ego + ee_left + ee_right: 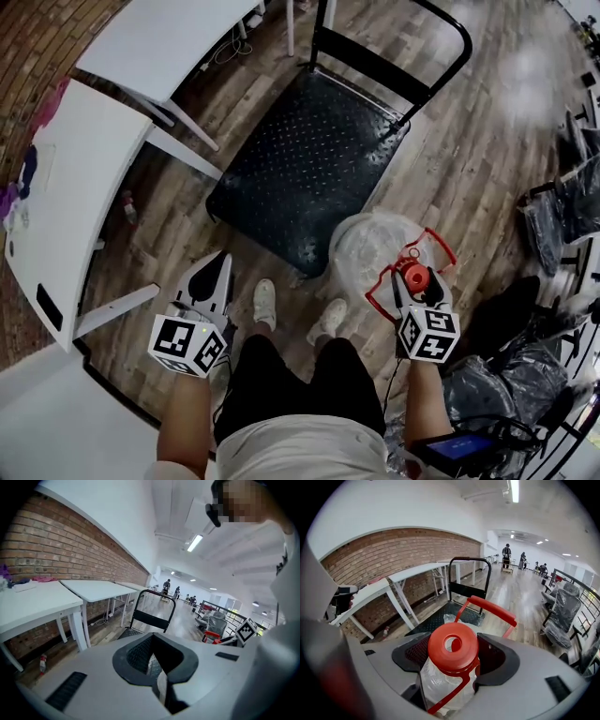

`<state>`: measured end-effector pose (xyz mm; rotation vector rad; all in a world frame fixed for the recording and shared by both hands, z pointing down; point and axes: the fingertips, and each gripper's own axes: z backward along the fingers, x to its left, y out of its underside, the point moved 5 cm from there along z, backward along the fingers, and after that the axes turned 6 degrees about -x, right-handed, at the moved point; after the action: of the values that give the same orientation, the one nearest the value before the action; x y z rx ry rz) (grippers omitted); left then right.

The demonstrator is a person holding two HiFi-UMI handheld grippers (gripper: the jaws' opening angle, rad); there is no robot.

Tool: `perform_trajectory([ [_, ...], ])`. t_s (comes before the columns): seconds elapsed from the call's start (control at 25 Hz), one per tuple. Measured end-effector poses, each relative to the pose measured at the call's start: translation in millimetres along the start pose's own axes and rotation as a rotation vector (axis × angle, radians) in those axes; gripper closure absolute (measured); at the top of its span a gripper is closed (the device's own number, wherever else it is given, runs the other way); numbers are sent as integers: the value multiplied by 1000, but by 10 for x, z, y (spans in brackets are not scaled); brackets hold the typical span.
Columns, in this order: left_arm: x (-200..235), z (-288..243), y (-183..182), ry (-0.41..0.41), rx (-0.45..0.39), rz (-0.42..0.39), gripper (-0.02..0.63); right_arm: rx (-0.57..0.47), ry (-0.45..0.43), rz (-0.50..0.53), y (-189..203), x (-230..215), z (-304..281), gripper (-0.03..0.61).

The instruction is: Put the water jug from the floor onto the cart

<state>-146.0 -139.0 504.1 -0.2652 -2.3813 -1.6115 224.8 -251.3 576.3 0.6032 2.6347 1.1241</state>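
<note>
R gripper [413, 281] clamped under cap of clear plastic water jug w/ red cap [370, 246]; jug hangs just beside near corner of black perforated-deck cart [309, 155], apparently off floor; L gripper [214, 277] closed, empty; left: carry over deck, set down

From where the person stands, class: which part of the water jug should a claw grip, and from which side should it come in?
Grip the neck just under the red cap, coming from above. The water jug is upright, its clear body looks too wide for the jaws, and the cap overhangs the neck, giving a ledge. The right claw is closed there.
</note>
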Motion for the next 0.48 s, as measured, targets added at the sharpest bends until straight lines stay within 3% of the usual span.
perform_trajectory([
  [0.48, 687, 547, 194, -132, 8, 59, 615, 5, -157, 96, -370, 998, -730, 268],
])
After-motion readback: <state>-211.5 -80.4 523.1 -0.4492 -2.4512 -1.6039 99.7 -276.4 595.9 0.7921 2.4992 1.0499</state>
